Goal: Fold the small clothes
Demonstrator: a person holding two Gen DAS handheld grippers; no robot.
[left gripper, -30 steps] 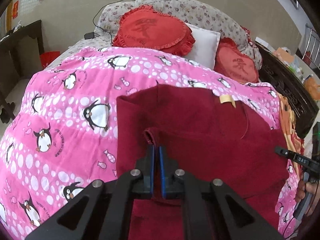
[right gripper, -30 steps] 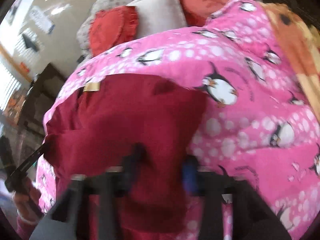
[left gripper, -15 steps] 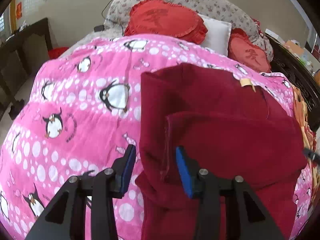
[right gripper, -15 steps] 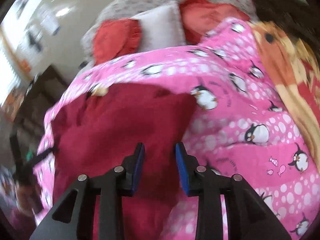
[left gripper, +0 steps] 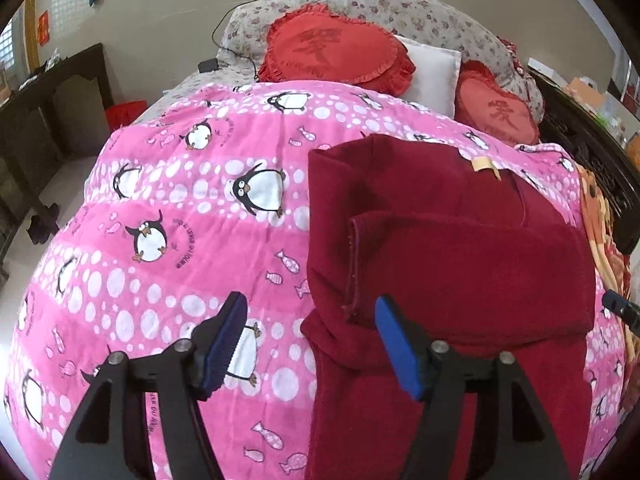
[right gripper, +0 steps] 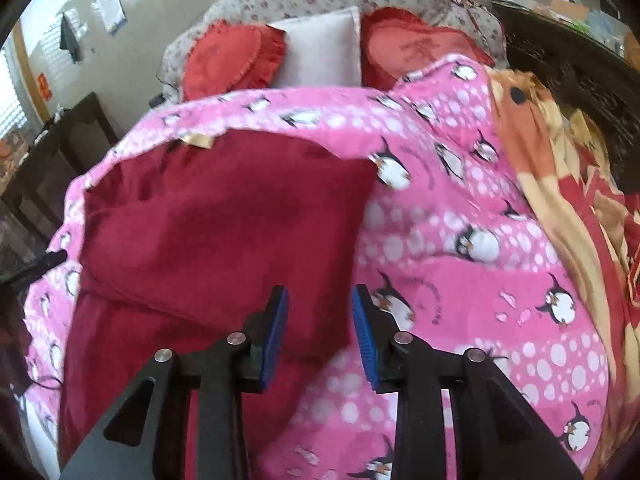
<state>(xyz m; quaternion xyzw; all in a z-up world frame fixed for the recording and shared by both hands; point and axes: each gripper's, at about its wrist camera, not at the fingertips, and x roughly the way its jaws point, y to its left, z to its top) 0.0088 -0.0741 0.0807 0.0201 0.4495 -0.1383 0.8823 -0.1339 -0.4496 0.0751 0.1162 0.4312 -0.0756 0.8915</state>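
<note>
Left wrist view, left claw [left gripper: 310,340] spread, garment [left gripper: 452,256] edge between pads

Bare pink quilt [left gripper: 168,240] left of red garment [left gripper: 460,264]; cushions [left gripper: 336,52] block far end.

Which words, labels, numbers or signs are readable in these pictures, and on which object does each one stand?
No text can be read with certainty.
Red heart cushions: one large character each, too stylised to read.
Pink penguin blanket: small curved lettering, too small.
Tan garment label: blank or blurred.
Wall papers: blurred.
</note>
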